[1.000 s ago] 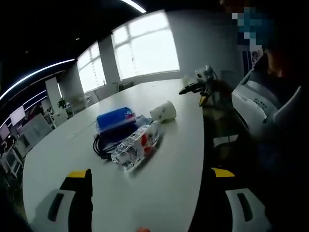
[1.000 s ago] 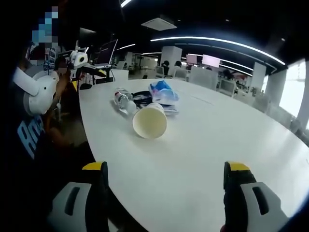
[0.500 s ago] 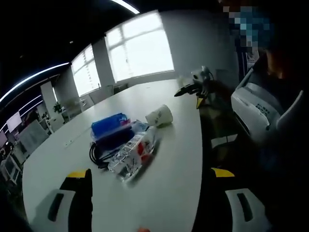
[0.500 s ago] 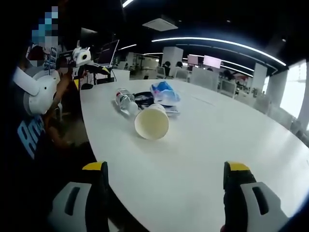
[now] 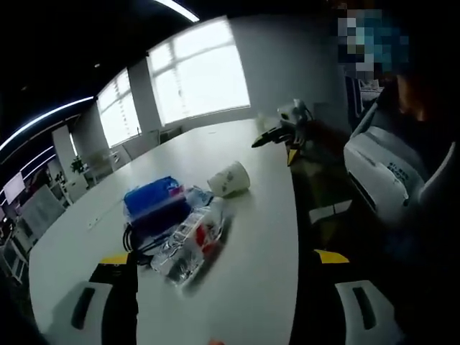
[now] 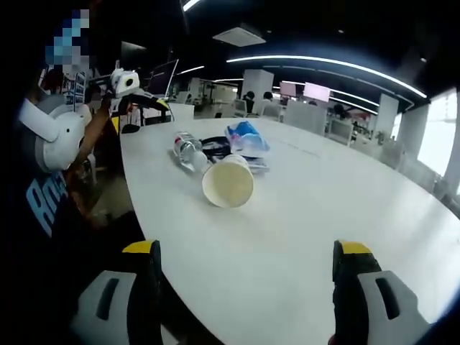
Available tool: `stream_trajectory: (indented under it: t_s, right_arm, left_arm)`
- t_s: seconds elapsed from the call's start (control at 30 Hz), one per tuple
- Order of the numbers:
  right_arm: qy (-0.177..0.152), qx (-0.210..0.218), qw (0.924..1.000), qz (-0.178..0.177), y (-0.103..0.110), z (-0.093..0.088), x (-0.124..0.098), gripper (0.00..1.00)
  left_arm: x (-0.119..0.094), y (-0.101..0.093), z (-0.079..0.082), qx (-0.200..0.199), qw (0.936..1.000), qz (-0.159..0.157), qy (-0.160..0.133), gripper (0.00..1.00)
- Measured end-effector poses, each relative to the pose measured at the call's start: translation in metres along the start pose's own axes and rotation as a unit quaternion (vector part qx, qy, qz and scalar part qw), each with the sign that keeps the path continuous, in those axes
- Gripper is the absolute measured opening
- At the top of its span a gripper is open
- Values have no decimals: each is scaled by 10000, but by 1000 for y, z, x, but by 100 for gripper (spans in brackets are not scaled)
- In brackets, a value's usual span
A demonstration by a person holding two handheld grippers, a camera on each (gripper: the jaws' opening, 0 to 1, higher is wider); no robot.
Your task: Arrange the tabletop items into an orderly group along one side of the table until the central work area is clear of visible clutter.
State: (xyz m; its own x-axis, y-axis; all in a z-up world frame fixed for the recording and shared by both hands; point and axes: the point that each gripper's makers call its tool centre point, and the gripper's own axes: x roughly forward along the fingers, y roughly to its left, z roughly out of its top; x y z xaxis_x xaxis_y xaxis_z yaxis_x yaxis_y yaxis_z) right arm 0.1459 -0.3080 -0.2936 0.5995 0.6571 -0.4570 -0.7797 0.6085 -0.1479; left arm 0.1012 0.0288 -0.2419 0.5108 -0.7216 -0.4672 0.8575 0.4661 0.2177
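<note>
On the white table [image 5: 251, 237] several items lie together: a paper cup [image 5: 230, 179] on its side, a clear plastic bottle [image 5: 190, 239] with a red label, a blue pack [image 5: 149, 200] and a black cable [image 5: 134, 240]. My left gripper [image 5: 224, 257] is open and hovers short of the bottle. Across the table, the right gripper [image 5: 287, 131] is held in the air beyond the cup. From that side, the cup's open mouth [image 6: 228, 182] faces the camera, with the bottle [image 6: 187, 150], blue pack [image 6: 246, 137] and cable [image 6: 213, 145] behind it. My right gripper [image 6: 246, 248] is open, with the left gripper [image 6: 134, 89] held high at the far left.
The table's curved edge [image 6: 136, 194] runs close to the person's body [image 6: 50, 180] in white and dark clothes. Bare tabletop [image 6: 345, 187] stretches to the right of the items. Office desks and screens [image 6: 302, 108] stand behind, and large windows [image 5: 198, 79] light the far side.
The left camera has drifted, so the items now sit lower and further left in its view. In the right gripper view the left gripper has edged right. Nothing on the table has moved.
</note>
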Motion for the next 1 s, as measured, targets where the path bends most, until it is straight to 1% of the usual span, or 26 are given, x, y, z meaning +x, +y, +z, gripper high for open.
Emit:
stream_trajectory:
  t_s: [0.1,0.2,0.27,0.7,1.0]
  right_arm:
    - [-7,-8,10000,0,0,1,1,96]
    - [-11,-14,10000,6,0,1,1,96]
    - [0,-15,10000,11,-1,1,0,96]
    - [14,-14,10000,45,1,1,3,96]
    - [20,-22,9999,101,2,1,6,95]
  left_arm:
    - [5,2,2,17,10000,-10,-21,98]
    - [11,-1,6,-3,9999,-140,-94,94]
    - [14,-1,7,-13,9998,-168,-116,94]
    - [37,-5,12,48,9991,-415,-21,91]
    - [48,-9,16,70,9981,-610,-16,89]
